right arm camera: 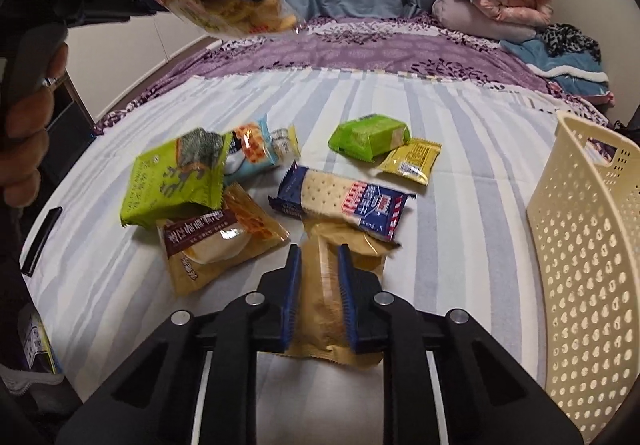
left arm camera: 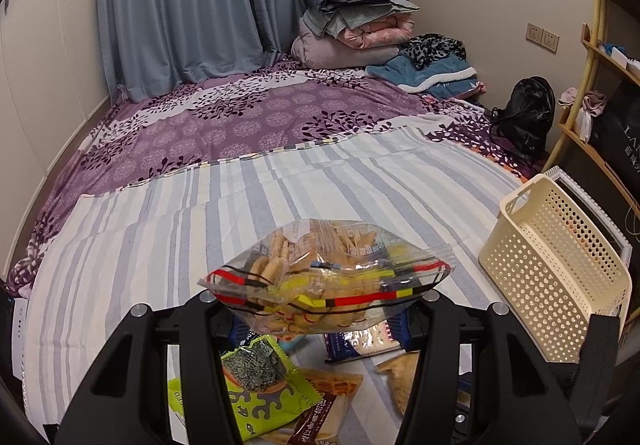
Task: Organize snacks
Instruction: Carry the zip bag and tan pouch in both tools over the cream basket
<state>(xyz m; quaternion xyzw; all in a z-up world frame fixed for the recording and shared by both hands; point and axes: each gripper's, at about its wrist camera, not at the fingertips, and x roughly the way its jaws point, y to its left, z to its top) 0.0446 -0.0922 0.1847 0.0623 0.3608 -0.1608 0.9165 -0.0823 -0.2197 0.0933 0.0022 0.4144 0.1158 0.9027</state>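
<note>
Left gripper (left arm camera: 320, 297) clamped on a clear zip bag of biscuits (left arm camera: 320, 273), held above the striped bed sheet (right arm camera: 460, 205). Right gripper (right arm camera: 319, 285) clenched on a tan snack packet (right arm camera: 320, 309) near the scattered snacks; cream perforated plastic basket (right arm camera: 584, 245) lying at right.

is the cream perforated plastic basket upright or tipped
Tipped: the cream perforated plastic basket lies on its side on the striped sheet, handle cutout facing sideways.

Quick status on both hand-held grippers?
Left hand-held gripper: shut on clear bag of biscuits.
Right hand-held gripper: shut on tan snack packet.
</note>
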